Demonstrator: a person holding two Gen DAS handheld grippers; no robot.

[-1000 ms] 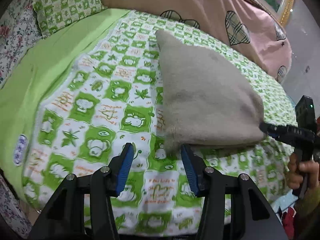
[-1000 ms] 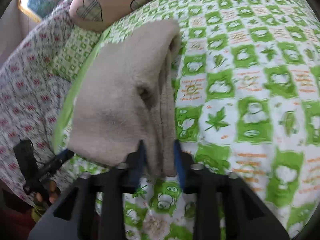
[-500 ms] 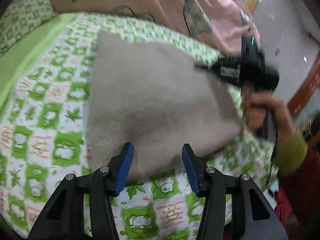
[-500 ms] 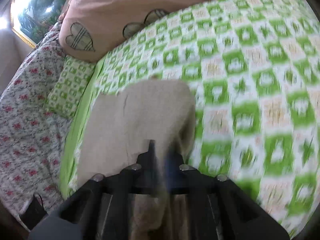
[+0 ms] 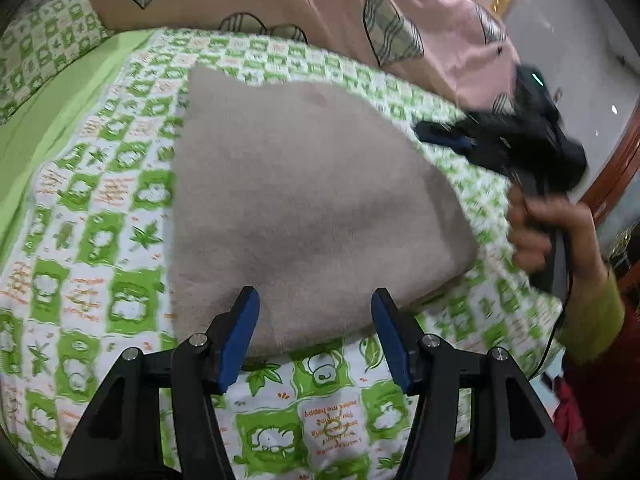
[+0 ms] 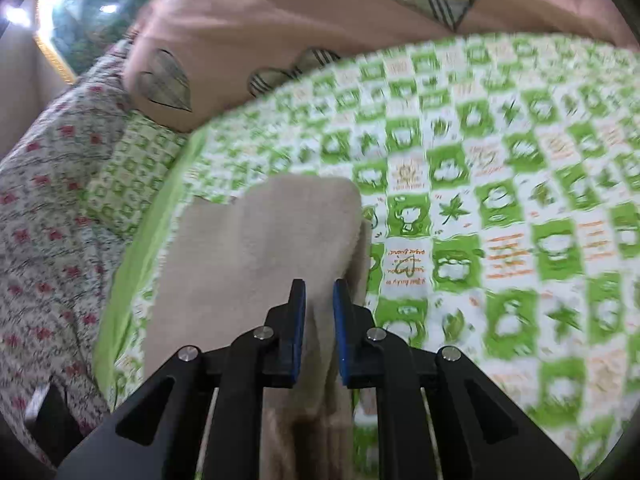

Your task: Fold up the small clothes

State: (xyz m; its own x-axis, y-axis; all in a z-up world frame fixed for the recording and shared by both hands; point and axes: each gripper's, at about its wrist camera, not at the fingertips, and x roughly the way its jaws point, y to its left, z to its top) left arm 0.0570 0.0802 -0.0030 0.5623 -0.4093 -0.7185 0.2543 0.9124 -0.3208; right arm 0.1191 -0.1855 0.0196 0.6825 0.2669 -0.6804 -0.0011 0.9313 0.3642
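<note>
A beige fleece garment (image 5: 304,200) lies folded on the green-and-white patterned bed sheet (image 5: 120,240). My left gripper (image 5: 316,312) hovers at its near edge, jaws wide and still opening, the hem between the blue pads (image 5: 240,332) without being pressed. In the left wrist view my right gripper (image 5: 428,132) hangs over the garment's far right edge, held by a hand (image 5: 548,232), with no cloth lifted towards it. Seen from its own camera, the right gripper (image 6: 319,292) shows a narrow gap that is opening, with the garment (image 6: 272,248) lying below it.
A pink quilt with plaid hearts (image 5: 320,8) is heaped along the far side of the bed. A green checked pillow (image 5: 40,52) lies at the far left. Floral fabric (image 6: 40,220) covers the bed's left side in the right wrist view. The bed edge drops off near the hand.
The right gripper pinched the garment's edge, then rose and moved over it, and its jaws now stand slightly apart. The left gripper shifted right along the near hem and widened.
</note>
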